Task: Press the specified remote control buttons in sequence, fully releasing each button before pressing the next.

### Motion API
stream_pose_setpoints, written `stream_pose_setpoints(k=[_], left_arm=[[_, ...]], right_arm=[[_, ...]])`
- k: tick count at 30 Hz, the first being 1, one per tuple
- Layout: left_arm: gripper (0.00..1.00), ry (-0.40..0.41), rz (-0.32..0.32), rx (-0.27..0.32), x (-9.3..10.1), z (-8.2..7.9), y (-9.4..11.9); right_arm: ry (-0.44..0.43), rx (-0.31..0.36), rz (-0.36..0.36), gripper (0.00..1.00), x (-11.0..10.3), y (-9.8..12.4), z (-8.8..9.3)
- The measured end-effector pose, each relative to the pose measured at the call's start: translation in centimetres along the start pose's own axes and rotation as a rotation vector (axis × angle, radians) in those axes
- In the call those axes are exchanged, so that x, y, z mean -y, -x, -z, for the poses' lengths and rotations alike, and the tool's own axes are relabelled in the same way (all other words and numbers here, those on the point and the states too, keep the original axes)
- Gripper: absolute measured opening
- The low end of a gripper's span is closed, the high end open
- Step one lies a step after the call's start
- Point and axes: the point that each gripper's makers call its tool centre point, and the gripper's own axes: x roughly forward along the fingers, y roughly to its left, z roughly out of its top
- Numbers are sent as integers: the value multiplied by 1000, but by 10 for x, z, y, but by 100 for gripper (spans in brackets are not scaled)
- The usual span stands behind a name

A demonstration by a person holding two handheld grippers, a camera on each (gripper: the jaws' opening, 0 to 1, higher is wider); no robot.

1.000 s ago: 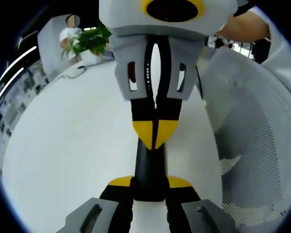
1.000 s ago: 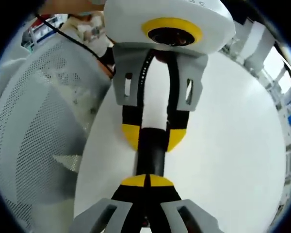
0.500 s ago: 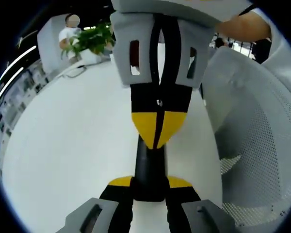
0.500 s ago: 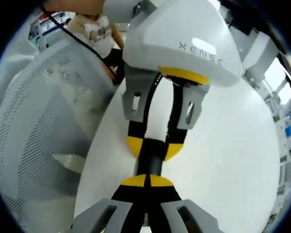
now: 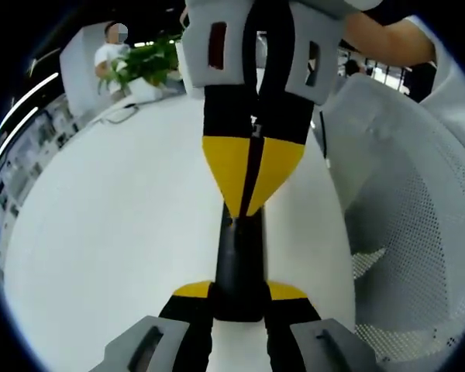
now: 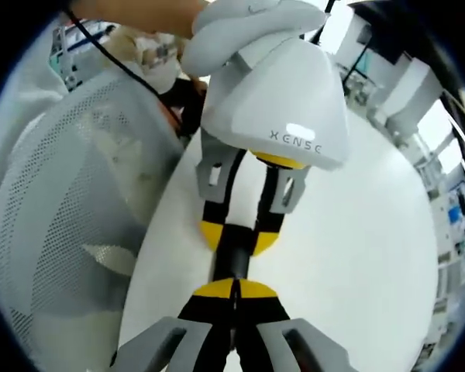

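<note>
A black remote control (image 5: pixel 239 271) is held over the white table (image 5: pixel 116 232).
It is clamped by the left gripper (image 5: pixel 239 298); the right gripper (image 6: pixel 232 288), jaws together, is pressed on its far end.

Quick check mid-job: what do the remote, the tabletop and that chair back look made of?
The remote looks like hard plastic: dark and smooth, with a faint sheen along its body. The tabletop is a smooth, matt white surface, probably laminate, though that is uncertain. The chair back is pale mesh with fine holes, either fabric or perforated plastic.
</note>
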Motion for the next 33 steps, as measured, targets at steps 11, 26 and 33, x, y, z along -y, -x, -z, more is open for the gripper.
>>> stream_pose_setpoints(k=[11, 26, 33], left_arm=[[24, 1, 2, 4, 0, -1, 0], [24, 3, 3, 15, 1, 0, 0], [24, 1, 5, 16, 1, 0, 0]], right_arm=[[6, -8, -6, 0, 1, -3, 0], [0, -12, -45, 0, -6, -20, 4], [-3, -17, -63, 0, -7, -27, 6]])
